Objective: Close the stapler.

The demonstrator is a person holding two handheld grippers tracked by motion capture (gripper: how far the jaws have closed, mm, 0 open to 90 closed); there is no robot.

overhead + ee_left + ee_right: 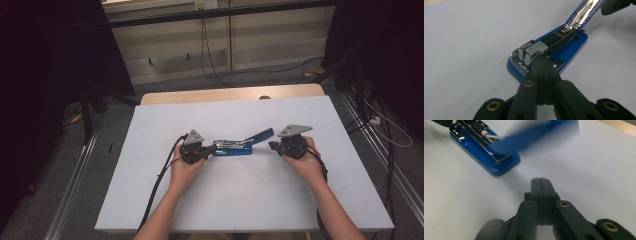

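Note:
A blue stapler (232, 148) lies open on the white table (150, 190), its lid (261, 134) swung up to the right. In the left gripper view the steel magazine (534, 48) and blue base (571, 47) sit just beyond my left gripper (541, 61). That gripper is shut, and its tips rest against the stapler's front end with nothing between them. My left gripper (207, 149) is at the stapler's left end in the high view. My right gripper (272, 145) is beside the raised lid. It (540, 180) is shut and empty, a short way from the stapler (494, 157).
The wooden table edge (225, 94) runs along the far side. Cables (210, 55) trail over the floor behind the table. Dark stands (360, 75) flank the table on both sides. A black cable (160, 180) runs back from the left gripper along the forearm.

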